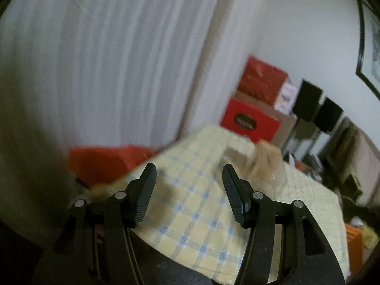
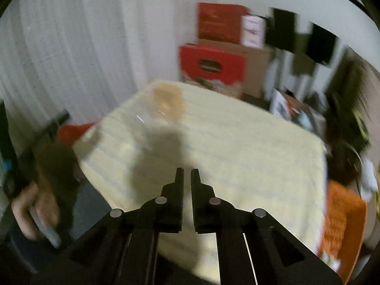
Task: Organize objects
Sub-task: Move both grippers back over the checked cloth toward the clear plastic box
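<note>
Both views are smeared by motion. On the desk [image 1: 190, 213], under its yellow checked cloth, a clear container with something tan inside [image 1: 266, 163] sits at centre right of the left wrist view and upper centre of the right wrist view [image 2: 166, 102]; its outline is too blurred to name. The left hand-held gripper [image 1: 188, 173] hovers over the cloth, jaws apart and empty. The right hand-held gripper [image 2: 187, 173] has its jaws together, holding nothing. A hand [image 2: 35, 209] shows at lower left, gripping a dark handle.
</note>
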Available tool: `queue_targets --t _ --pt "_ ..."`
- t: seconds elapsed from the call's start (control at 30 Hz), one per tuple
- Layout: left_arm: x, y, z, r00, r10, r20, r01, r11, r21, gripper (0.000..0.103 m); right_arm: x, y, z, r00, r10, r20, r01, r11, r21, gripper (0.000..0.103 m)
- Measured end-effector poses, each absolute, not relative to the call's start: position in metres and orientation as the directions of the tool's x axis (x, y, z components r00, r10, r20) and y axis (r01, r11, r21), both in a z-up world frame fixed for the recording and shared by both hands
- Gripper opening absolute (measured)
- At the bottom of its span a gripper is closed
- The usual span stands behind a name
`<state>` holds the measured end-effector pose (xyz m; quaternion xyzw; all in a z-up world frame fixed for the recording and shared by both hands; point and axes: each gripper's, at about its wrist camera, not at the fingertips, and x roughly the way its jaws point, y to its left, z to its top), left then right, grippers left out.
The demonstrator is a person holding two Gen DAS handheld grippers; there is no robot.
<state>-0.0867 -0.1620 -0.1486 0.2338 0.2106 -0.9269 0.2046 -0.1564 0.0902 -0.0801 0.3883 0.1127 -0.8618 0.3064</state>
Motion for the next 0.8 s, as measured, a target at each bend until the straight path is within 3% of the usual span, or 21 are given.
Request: queue_targets --t 0.1,0.37,0.53,0.6,0.8 --pt "-0.091 -0.158 -0.159 -0.801 -0.262 -0.539 0.457 -0.849 -0.265 0.054 -0.192 0.037 -0.089 -0.445 -0.492 -0.748 0.632 -0.765 0.127 0.005" --pt "-0.091 -0.175 -0.164 -0.819 -0.145 -0.555 0.390 -0.850 -0.353 0.054 -0.242 -0.035 -0.119 -0.424 -0.532 -0.733 0.604 -0.769 0.209 0.000" --pt "-0.110 -0.180 -0.142 -0.808 -0.145 -0.571 0.322 -0.920 -0.223 0.055 -0.236 -0.008 -0.117 -0.475 -0.509 -0.717 0.561 -0.803 0.198 0.001" --pt "-0.109 -0.179 -0.143 -0.816 -0.111 -0.568 0.310 -0.913 -0.266 0.062 -0.231 0.012 -0.119 -0.498 -0.479 -0.723 0.524 -0.830 0.189 0.008" --pt "-0.127 -0.174 -0.148 -0.818 0.063 -0.572 0.213 -0.891 -0.401 0.066 -0.235 0.055 -0.138 -0.469 -0.489 -0.736 0.446 -0.850 0.281 0.009"
